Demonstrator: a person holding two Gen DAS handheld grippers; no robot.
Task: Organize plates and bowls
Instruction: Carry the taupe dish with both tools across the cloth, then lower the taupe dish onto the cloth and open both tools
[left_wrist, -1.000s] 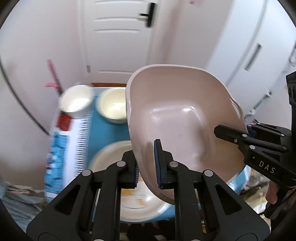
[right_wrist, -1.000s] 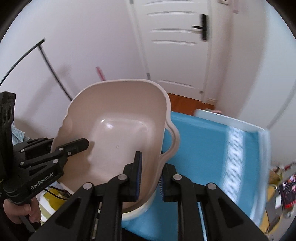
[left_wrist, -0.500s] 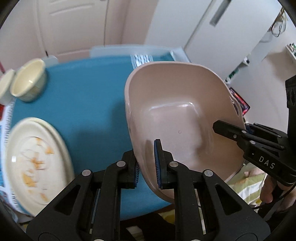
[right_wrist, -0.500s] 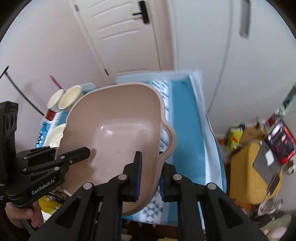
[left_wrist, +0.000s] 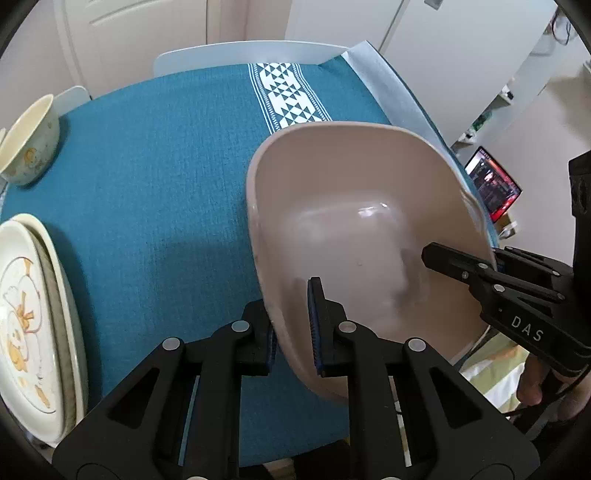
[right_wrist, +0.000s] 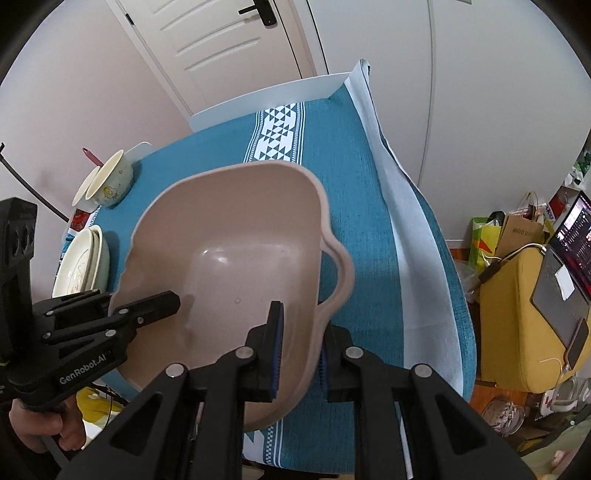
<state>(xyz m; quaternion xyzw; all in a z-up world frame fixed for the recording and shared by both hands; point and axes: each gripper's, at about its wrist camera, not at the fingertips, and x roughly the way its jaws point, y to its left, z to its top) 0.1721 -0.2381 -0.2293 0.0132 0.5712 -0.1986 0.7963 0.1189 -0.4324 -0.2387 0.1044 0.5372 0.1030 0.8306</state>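
A large beige plastic basin (left_wrist: 354, 221) (right_wrist: 236, 240) is held in the air over the table's front right part, tilted. My left gripper (left_wrist: 293, 325) is shut on its left wall. My right gripper (right_wrist: 299, 347) is shut on its right wall, near the handle (right_wrist: 341, 275). Stacked cream plates with a cartoon print (left_wrist: 29, 325) (right_wrist: 83, 264) lie at the table's left edge. A cream bowl (left_wrist: 31, 144) (right_wrist: 110, 181) stands at the far left, with a second bowl (right_wrist: 83, 186) beside it.
The table wears a teal cloth (left_wrist: 166, 177) (right_wrist: 351, 192) with a white patterned stripe (left_wrist: 286, 96). A white door (right_wrist: 221, 48) and walls stand behind. A yellow seat with a laptop and bags (right_wrist: 528, 295) is to the right of the table.
Both grippers have carried the basin lower and further over the table. The views have swung from the door and wall down to the teal cloth.
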